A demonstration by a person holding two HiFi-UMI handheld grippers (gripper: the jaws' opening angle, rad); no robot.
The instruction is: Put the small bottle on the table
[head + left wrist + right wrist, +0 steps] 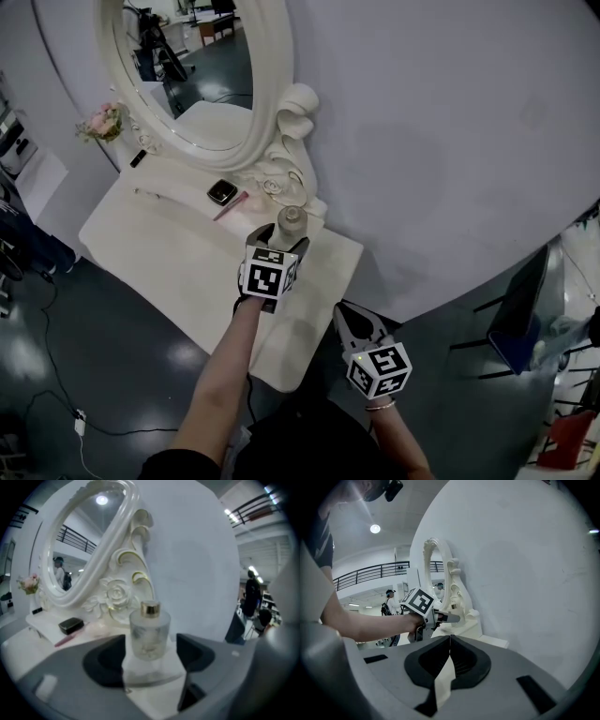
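A small frosted bottle (292, 223) with a gold cap stands upright on the white dressing table (169, 253), close to the foot of the oval mirror (272, 141). My left gripper (284, 236) reaches over the table, and the bottle (149, 632) stands between its open jaws (151, 641) with a slim gap on each side. My right gripper (352, 323) hangs off the table's right front corner, away from the bottle. In the right gripper view its jaws (450, 639) are shut with nothing between them. The left gripper's marker cube (419, 603) shows ahead in that view.
A black compact (222, 192) and a pink stick (231, 206) lie left of the bottle at the mirror's base. Pink flowers (103, 122) stand at the table's far left. A grey wall runs behind the table. A dark chair (520, 305) stands at the right.
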